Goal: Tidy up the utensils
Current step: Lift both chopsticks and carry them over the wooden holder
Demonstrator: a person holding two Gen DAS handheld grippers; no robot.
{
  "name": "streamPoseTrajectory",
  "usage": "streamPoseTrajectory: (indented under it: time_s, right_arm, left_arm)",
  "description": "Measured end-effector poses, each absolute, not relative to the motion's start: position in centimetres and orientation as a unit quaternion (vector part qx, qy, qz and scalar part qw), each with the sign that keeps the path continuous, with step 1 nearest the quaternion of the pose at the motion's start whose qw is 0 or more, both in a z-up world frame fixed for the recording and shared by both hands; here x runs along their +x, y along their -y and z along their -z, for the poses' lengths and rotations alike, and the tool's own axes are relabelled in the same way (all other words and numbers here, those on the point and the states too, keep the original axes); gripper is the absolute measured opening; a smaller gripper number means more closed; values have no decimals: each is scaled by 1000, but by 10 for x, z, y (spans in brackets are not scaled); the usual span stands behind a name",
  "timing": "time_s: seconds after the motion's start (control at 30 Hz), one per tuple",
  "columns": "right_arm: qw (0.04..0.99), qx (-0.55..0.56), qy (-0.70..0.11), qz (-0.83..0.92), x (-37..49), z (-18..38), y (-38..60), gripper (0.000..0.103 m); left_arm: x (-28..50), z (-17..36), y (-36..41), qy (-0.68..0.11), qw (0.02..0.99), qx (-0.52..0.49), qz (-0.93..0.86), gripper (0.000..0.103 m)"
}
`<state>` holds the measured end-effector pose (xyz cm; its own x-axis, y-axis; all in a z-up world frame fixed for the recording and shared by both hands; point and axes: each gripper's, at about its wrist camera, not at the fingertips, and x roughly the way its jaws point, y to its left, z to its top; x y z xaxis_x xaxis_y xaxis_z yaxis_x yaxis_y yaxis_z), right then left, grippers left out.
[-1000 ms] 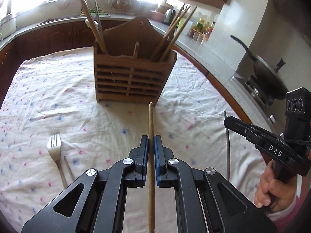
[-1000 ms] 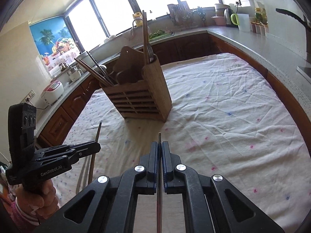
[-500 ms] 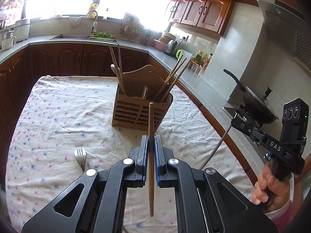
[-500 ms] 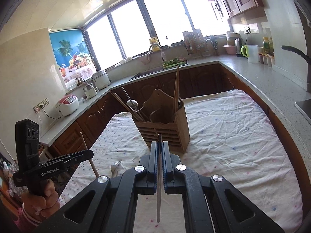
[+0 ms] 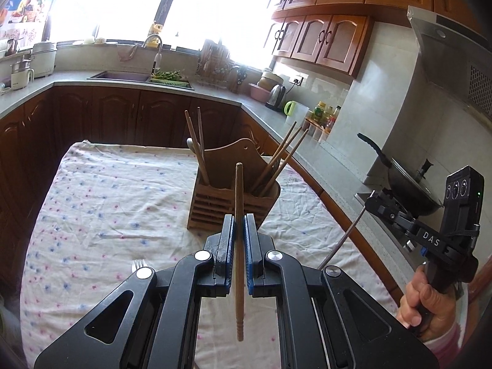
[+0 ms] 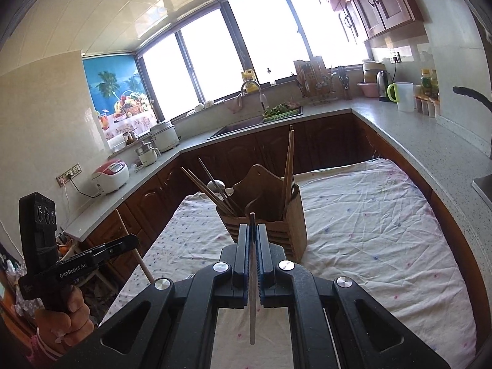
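A wooden utensil holder (image 5: 215, 203) (image 6: 276, 215) stands on the cloth-covered table with several chopsticks leaning in its compartments. My left gripper (image 5: 239, 224) is shut on a wooden chopstick (image 5: 239, 190), held high above the table and short of the holder. My right gripper (image 6: 252, 233) is shut on a thin metal chopstick (image 6: 252, 316), also raised in front of the holder. A fork (image 5: 138, 265) lies on the cloth below my left gripper. The right gripper also shows at the right of the left wrist view (image 5: 373, 204), and the left gripper at the left of the right wrist view (image 6: 132, 241).
The table carries a white flowered cloth (image 5: 107, 203). Kitchen counters (image 6: 415, 135) run round it. A wok (image 5: 409, 190) sits on the stove at the right. A sink (image 5: 123, 76) lies under the window, and rice cookers (image 6: 110, 175) stand on the left counter.
Both grippers have risen well above the table with their chopsticks and pulled back, so the holder now looks smaller and lower. Both stay shut.
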<state>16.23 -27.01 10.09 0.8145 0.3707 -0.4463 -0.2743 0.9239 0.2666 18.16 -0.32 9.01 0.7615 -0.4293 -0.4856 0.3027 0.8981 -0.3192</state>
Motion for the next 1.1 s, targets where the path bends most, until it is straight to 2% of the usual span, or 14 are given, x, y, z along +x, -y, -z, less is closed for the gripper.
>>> streamPoseTrajectory:
  time_s: [0.37,0.87,1.1]
  right_arm:
    - [954,92,-233,-167,186,-119,269,4]
    - [973,92,-148,-152,243,-183,270,4]
    - [979,77,-134,-135,270,-184,264,4]
  left_arm:
    - [203,-114,3,-247,945,-111,185,5]
    - [268,-176,5,-149,972,-108,146,5]
    - [310,-171,9,-129,979,-109,114,5]
